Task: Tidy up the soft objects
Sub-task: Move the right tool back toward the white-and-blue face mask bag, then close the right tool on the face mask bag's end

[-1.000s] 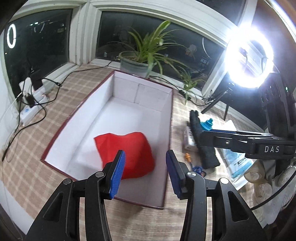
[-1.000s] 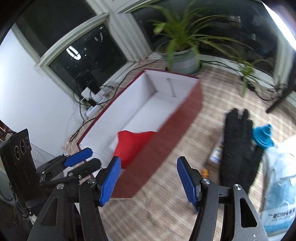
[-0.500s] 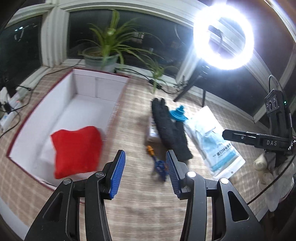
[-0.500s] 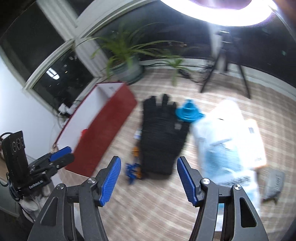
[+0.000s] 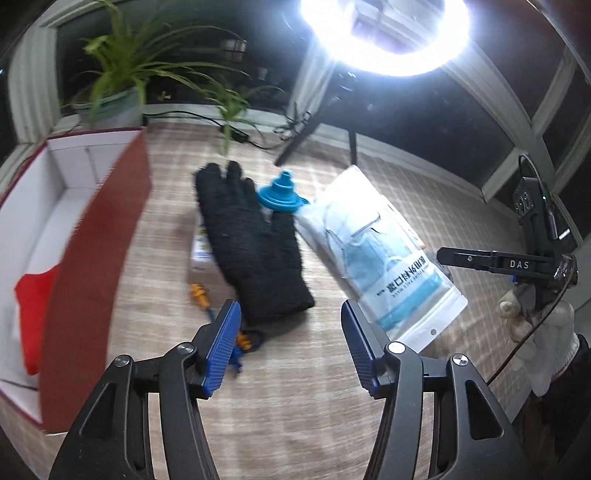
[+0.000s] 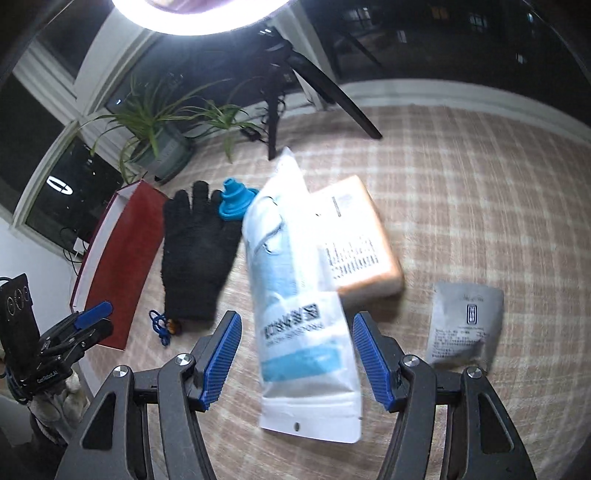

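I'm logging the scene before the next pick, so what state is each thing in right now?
Box: open, no lid on it.
Red cloth: inside the box.
Glove: flat on the table, outside the box.
Mask pack: on the table, between the right fingers, not gripped.
Ring light: on.
Left gripper: open, just widened, empty.
Right gripper: open.

Black glove (image 5: 251, 243), blue funnel (image 5: 280, 192), red cloth (image 5: 31, 314) — beige-checked tablecloth (image 5: 295, 406)
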`<state>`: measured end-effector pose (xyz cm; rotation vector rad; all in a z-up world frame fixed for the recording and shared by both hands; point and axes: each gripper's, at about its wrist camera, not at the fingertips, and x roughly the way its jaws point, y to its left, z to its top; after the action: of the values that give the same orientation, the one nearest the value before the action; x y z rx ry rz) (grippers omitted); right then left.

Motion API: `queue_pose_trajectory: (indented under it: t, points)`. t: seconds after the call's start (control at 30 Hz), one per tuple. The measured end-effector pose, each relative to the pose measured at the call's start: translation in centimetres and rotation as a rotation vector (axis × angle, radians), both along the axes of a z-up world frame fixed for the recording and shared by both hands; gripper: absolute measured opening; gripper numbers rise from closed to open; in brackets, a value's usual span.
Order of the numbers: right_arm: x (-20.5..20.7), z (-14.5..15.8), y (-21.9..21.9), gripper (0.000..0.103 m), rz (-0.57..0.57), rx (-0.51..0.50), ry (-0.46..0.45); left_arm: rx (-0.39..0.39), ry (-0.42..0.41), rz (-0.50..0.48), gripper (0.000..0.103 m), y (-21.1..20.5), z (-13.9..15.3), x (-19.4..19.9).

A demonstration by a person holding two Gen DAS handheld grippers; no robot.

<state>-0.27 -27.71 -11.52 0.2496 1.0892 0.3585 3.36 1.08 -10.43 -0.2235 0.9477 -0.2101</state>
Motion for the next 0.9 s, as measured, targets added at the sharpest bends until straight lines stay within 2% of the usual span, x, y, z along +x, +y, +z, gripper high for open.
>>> queue_pose_trajectory:
  t: [0.23, 0.4, 0.47, 0.6, 0.73, 0.8, 0.9]
  points:
    - [0.8, -1.8, -0.2, 0.059, 0.028, 0.053, 0.043, 0.011, 0.02, -0.034, 0.056, -1.9, -0.6, 1.4]
    - [1.3, -2.0, 0.5, 0.059, 0.041, 0.043, 0.05, 0.007, 0.031, -0.031, 0.056, -1.8, -0.9, 1.9]
    - [1.5, -1.9, 0.5, 0.054, 0.04, 0.039, 0.054, 0.003, 0.035, -0.028, 0.056, -1.6, -1.1, 2.0]
    - [2.1, -2.3, -0.2, 0.053, 0.024, 0.037, 0.071, -0.006, 0.044, -0.022, 0.056, -1.4, -1.4, 2.1]
    - [2.6, -3.2, -0.8, 0.053, 0.019, 0.09, 0.106, -0.004, 0.044, -0.021, 0.056, -1.3, -1.5, 2.0]
    - [2.7, -3.4, -0.7, 0.042, 0.028, 0.118, 0.121, -0.004, 0.042, -0.018, 0.056, -1.2, -1.4, 2.0]
    - [2.5, -3.1, -0.1, 0.035, 0.043, 0.117, 0.12, -0.008, 0.04, -0.009, 0.056, -0.8, -1.3, 2.0]
